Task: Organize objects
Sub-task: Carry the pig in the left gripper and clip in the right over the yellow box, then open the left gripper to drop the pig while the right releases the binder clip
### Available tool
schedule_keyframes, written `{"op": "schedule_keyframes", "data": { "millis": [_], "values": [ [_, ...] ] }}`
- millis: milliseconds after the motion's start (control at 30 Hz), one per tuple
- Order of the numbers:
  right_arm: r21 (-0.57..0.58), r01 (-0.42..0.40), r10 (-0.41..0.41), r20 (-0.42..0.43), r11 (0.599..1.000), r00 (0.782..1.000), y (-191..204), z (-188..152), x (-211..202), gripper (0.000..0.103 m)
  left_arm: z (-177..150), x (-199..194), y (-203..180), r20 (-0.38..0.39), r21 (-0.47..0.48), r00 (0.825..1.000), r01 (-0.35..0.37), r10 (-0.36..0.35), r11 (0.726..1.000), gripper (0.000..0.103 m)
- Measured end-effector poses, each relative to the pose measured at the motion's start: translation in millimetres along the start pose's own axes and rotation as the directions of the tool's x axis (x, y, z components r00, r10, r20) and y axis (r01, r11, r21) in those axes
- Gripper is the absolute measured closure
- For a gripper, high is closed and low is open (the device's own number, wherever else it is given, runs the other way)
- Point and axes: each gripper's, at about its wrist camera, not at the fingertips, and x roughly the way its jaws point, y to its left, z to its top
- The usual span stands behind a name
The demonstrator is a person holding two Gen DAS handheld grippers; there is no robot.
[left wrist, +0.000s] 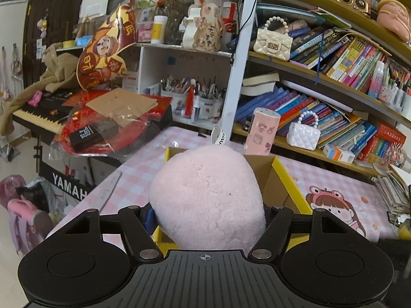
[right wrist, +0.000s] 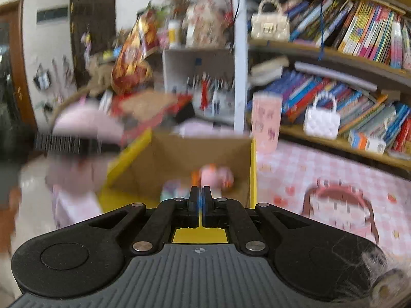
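Observation:
My left gripper (left wrist: 208, 213) is shut on a big pink plush toy (left wrist: 208, 195) with a white tag and holds it over a yellow-rimmed cardboard box (left wrist: 285, 177) on the pink checked table. The plush hides most of the box and the fingertips. In the blurred right wrist view the box (right wrist: 253, 164) stands straight ahead with small pink and orange toys (right wrist: 213, 177) on its floor. My right gripper (right wrist: 200, 192) is shut and empty above the box's near rim. The left gripper with the plush (right wrist: 84, 125) shows at the left of that view.
A pink bottle with cartoon prints (left wrist: 260, 133) stands just behind the box. Shelves of books, two small handbags and pen cups (left wrist: 195, 97) fill the back and right. A cluttered keyboard (left wrist: 38, 118) stands beyond the table's left edge.

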Motion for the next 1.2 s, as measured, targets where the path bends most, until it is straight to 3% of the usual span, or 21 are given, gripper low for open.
{"op": "schedule_keyframes", "data": {
  "millis": [67,100,133,200,500,567,633,733,1033,1200],
  "values": [
    [-0.001,-0.008,0.008,-0.068,1.000,0.998,1.9,-24.7,-2.4,0.097,-3.8,-2.2,1.9,-0.006,-0.009,1.000,0.000,0.000,1.000,0.033],
    [0.003,-0.003,0.003,-0.100,1.000,0.995,2.8,-36.5,-2.9,0.085,-5.7,-3.4,2.8,-0.009,-0.013,1.000,-0.001,0.001,1.000,0.033],
    [0.007,0.011,-0.010,-0.130,1.000,0.992,4.0,-48.0,-2.5,0.060,-7.9,-4.8,3.9,-0.013,-0.018,1.000,0.000,0.000,1.000,0.033],
    [0.018,0.059,-0.055,-0.166,0.998,0.985,7.7,-68.9,-2.0,0.037,-11.1,-7.5,5.8,-0.019,-0.023,1.000,0.000,-0.001,1.000,0.033],
    [0.080,0.119,-0.093,-0.279,0.990,0.956,22.2,-106.4,43.7,0.042,-21.0,-19.5,7.9,-0.040,-0.016,0.999,0.002,-0.002,1.000,0.033],
    [0.102,0.127,-0.092,-0.292,0.987,0.952,21.7,-108.6,50.6,0.047,-21.0,-21.9,9.0,-0.040,-0.011,0.999,0.000,-0.001,1.000,0.033],
    [0.113,0.130,-0.090,-0.308,0.985,0.947,19.8,-109.4,56.9,0.064,-21.6,-24.3,10.1,-0.037,-0.011,0.999,-0.001,0.000,1.000,0.033],
    [0.100,0.134,-0.098,-0.303,0.986,0.948,21.5,-107.9,56.9,0.066,-21.2,-26.3,12.2,-0.031,-0.012,1.000,-0.003,0.003,1.000,0.033],
    [0.056,0.086,-0.078,-0.131,0.995,0.988,22.3,-58.1,20.2,0.066,-16.7,-21.4,14.6,-0.017,-0.024,1.000,0.004,-0.004,1.000,0.033],
    [0.035,0.066,-0.065,-0.032,0.997,0.997,22.0,-20.2,12.9,0.066,-11.7,-13.2,12.8,-0.010,-0.022,1.000,0.015,-0.015,1.000,0.033]
  ]
}}
